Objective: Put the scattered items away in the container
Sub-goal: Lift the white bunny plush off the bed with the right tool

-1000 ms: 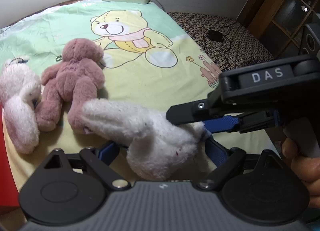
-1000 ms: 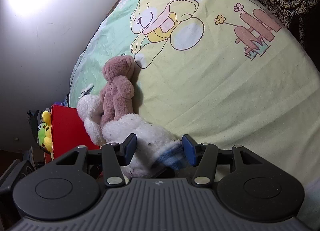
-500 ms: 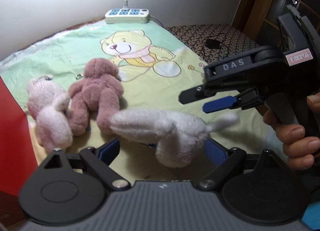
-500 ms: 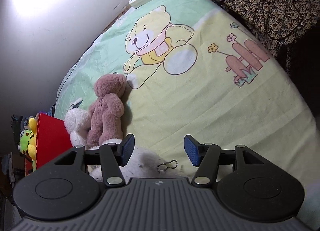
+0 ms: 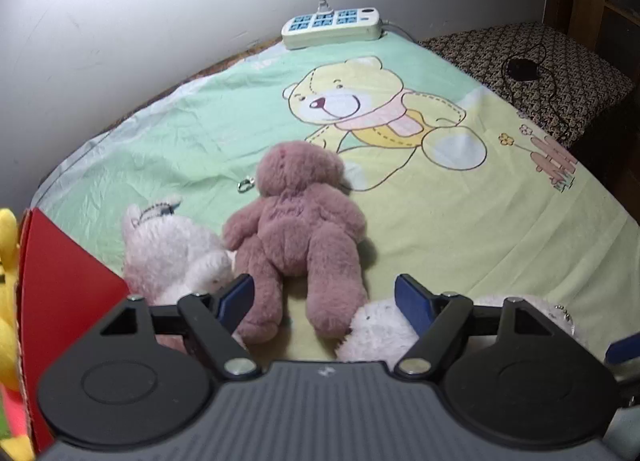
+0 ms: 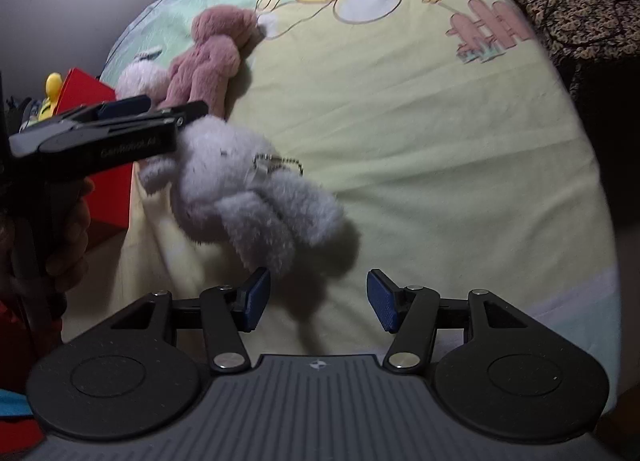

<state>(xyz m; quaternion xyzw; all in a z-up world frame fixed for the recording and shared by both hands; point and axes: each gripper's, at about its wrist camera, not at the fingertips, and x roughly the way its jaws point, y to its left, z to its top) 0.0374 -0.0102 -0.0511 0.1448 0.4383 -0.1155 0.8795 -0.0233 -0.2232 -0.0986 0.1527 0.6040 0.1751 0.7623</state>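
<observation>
A white plush toy (image 6: 248, 197) with a bead chain lies on the bedsheet between both grippers; its top shows low in the left wrist view (image 5: 380, 325). My left gripper (image 5: 324, 301) is open, over the toy and the legs of a brown teddy bear (image 5: 298, 229). It also shows in the right wrist view (image 6: 160, 109), touching the white toy. My right gripper (image 6: 314, 301) is open and empty, just short of the white toy. A pale pink plush (image 5: 172, 253) lies left of the bear. The red container (image 5: 60, 285) stands at the left.
A yellow plush (image 5: 6, 281) sits in the red container. A white power strip (image 5: 332, 27) lies at the bed's far edge by the wall. A dark patterned cushion with a black cable (image 5: 524, 69) is at the right. The bear-print sheet (image 5: 440, 221) spreads to the right.
The white toy was between my left fingers one second ago; it now lies below the open fingers. My right gripper let go of it and pulled back. The left gripper swung left toward the red container.
</observation>
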